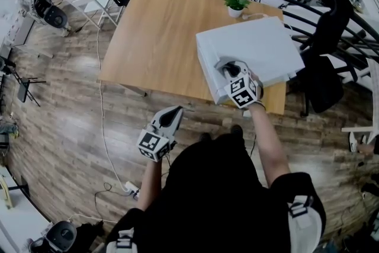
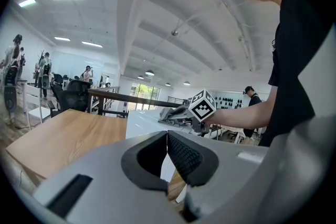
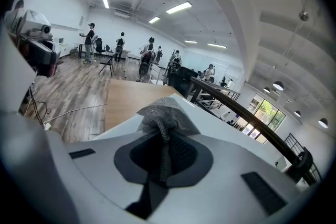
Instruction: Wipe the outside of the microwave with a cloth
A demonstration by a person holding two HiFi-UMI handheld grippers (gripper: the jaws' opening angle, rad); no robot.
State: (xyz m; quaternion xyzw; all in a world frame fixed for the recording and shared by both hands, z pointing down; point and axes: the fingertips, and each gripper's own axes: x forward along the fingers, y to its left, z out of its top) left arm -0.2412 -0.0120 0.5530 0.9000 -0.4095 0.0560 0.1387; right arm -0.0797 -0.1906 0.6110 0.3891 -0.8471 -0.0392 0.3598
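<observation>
Two grippers are in play, and only the right gripper (image 1: 228, 68) is on the job. Its jaws are pinched together on a grey mesh cloth (image 3: 160, 116), which is squeezed into a narrow strip between the pads and bunches out in a crumpled fold just past the tips. From the head view this gripper lies on top of the white microwave (image 1: 260, 44), near the front left corner, with the cloth pressed against the top panel. The microwave sits at the right end of a wooden table (image 1: 154, 32), its front overhanging the table's near edge a little. A small potted plant (image 1: 236, 4) stands just behind it.

The left gripper (image 1: 172, 116) hangs low and well apart from the microwave, off the table and over the wooden floor (image 1: 65, 121). Its jaws are closed tip to tip with nothing between them. Its own camera looks across the tabletop at the microwave's side and at the right gripper resting on top.

A white cable (image 1: 103, 127) trails across the floor to the left of the person, and a black office chair (image 1: 323, 68) stands beside the table's right end.
</observation>
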